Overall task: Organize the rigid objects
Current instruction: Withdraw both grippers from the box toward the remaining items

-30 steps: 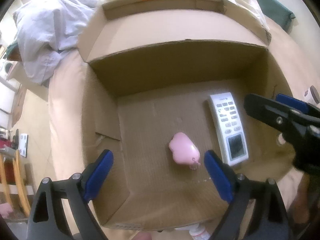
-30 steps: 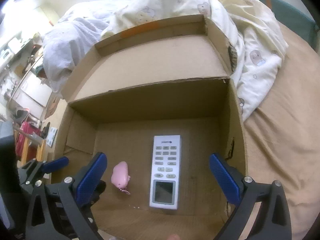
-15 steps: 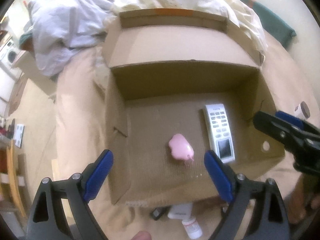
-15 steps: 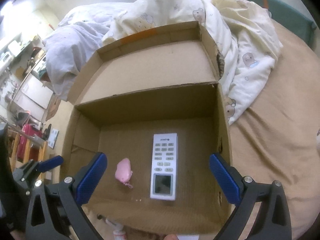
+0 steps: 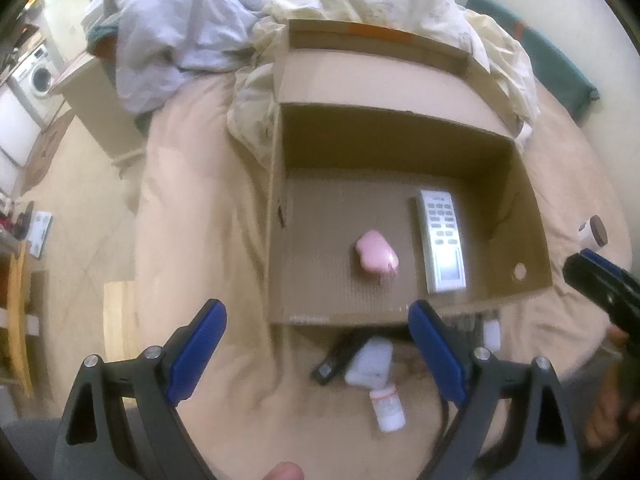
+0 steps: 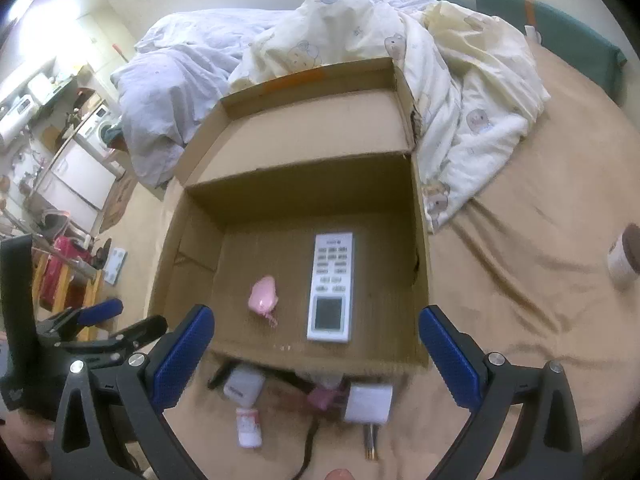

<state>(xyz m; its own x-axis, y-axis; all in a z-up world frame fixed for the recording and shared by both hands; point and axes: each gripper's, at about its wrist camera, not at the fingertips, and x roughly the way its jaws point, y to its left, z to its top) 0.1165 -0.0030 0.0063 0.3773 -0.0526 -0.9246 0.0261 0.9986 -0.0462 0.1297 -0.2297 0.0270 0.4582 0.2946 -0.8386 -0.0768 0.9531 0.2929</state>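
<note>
An open cardboard box sits on a tan bedsheet. Inside lie a white remote control and a small pink object. In front of the box lie a white case, a small white bottle, a black object, a white charger and a pink item. My left gripper is open and empty, above the bed before the box. My right gripper is open and empty, above the box's front edge.
Rumpled quilts are heaped behind and beside the box. A white jar with a brown lid stands on the sheet to the right. The bed's left edge drops to the floor, with furniture beyond.
Both grippers have pulled back and up from the box, still open. The loose items on the sheet in front of the box have come into view.
</note>
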